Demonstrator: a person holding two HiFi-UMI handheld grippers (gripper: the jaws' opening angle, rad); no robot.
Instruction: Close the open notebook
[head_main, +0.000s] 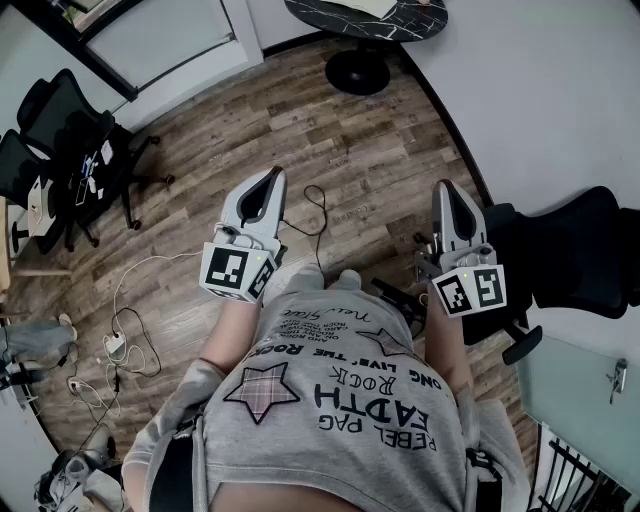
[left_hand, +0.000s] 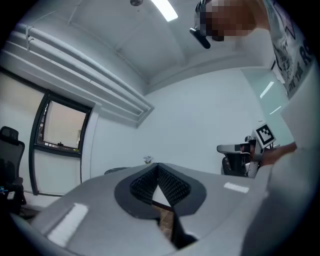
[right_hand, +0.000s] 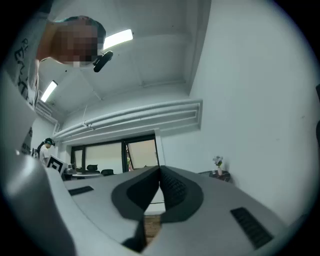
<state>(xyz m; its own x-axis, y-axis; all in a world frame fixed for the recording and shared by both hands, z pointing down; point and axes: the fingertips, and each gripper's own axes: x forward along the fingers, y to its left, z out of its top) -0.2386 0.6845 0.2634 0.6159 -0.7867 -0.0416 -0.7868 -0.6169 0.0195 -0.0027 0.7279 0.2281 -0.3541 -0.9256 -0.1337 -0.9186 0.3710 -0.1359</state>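
No notebook shows in any view. My left gripper (head_main: 271, 178) is held out in front of the person's chest, jaws shut with nothing between them; its marker cube (head_main: 237, 271) faces the head camera. My right gripper (head_main: 444, 190) is level beside it, also shut and empty. In the left gripper view the ribbed pads meet at the tip (left_hand: 158, 168), with a white wall beyond and the right gripper (left_hand: 248, 152) at the right. In the right gripper view the closed jaws (right_hand: 160, 171) point toward a window wall.
Wooden floor (head_main: 380, 150) lies below. A round dark table (head_main: 365, 18) stands at the top, black office chairs (head_main: 60, 130) at the left, another black chair (head_main: 585, 250) at the right. White cables (head_main: 130, 340) trail on the floor at lower left.
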